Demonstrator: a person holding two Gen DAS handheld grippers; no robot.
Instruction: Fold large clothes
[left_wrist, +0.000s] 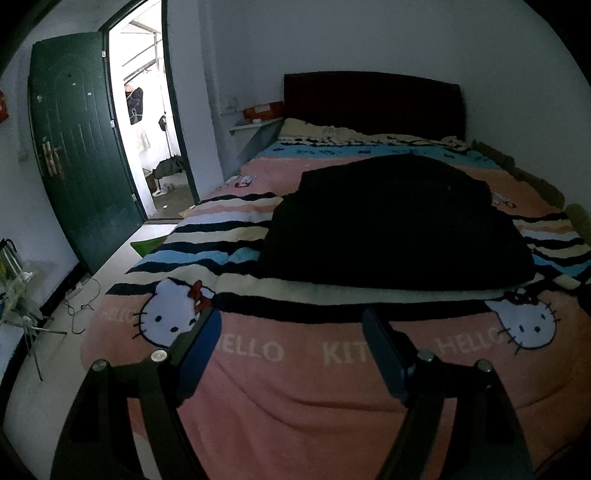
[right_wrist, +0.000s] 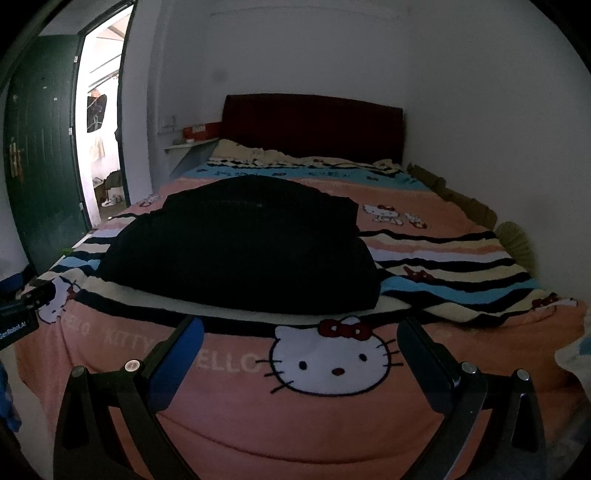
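A: What's the room like?

B: Dim bedroom. A bed with a pink cartoon-cat blanket, striped black, cream and blue further up, and a dark red headboard against a pale wall. A green door stands open on the left, daylight beyond.

A: And the garment?

B: A large black garment lies mid-bed on the stripes, partly folded into a bulky slab. Its long axis runs from foot to headboard; the wider, thicker end faces the foot, the narrower end the headboard.

A: The tools?

B: The left tool and right tool both hover over the pink foot end, short of the garment, jaws spread wide with nothing between them.
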